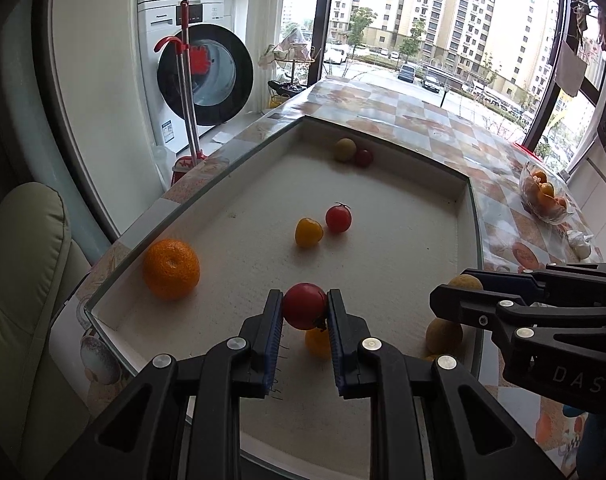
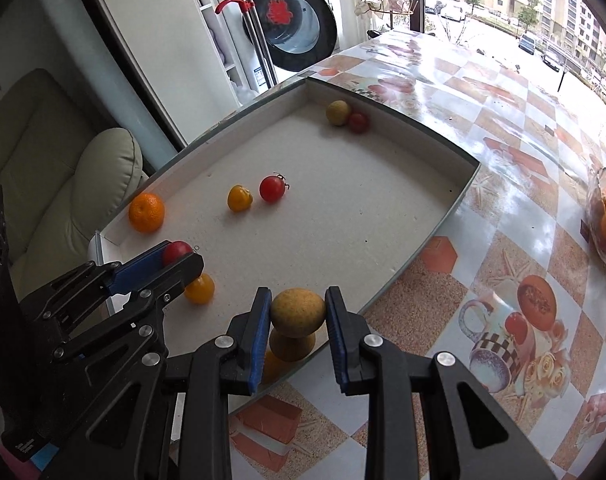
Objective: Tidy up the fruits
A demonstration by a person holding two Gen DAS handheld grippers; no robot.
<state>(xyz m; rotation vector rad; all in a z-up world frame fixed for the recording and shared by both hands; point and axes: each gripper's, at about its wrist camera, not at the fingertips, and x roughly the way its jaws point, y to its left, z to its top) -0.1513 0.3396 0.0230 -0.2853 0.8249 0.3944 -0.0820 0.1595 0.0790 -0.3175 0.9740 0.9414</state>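
Note:
My left gripper (image 1: 304,304) is shut on a red tomato (image 1: 303,306), held just above a yellow tomato (image 1: 318,342) in the white tray (image 1: 465,200). My right gripper (image 2: 298,309) is shut on a tan round fruit (image 2: 298,307), above a second tan fruit (image 2: 292,345) at the tray's near edge. In the left wrist view the right gripper (image 1: 459,300) shows at the right. In the tray lie an orange (image 1: 171,269), a yellow tomato (image 1: 308,232) beside a red tomato (image 1: 338,218), and a tan fruit (image 1: 345,149) touching a small red one (image 1: 363,157) at the far wall.
The tray sits on a glass-topped table with a checked floral cloth (image 2: 503,152). A clear bowl of oranges (image 1: 545,194) stands on the table at the right. A cream cushioned seat (image 2: 83,184) and a washing machine (image 1: 203,72) with a mop (image 1: 187,92) are at the left.

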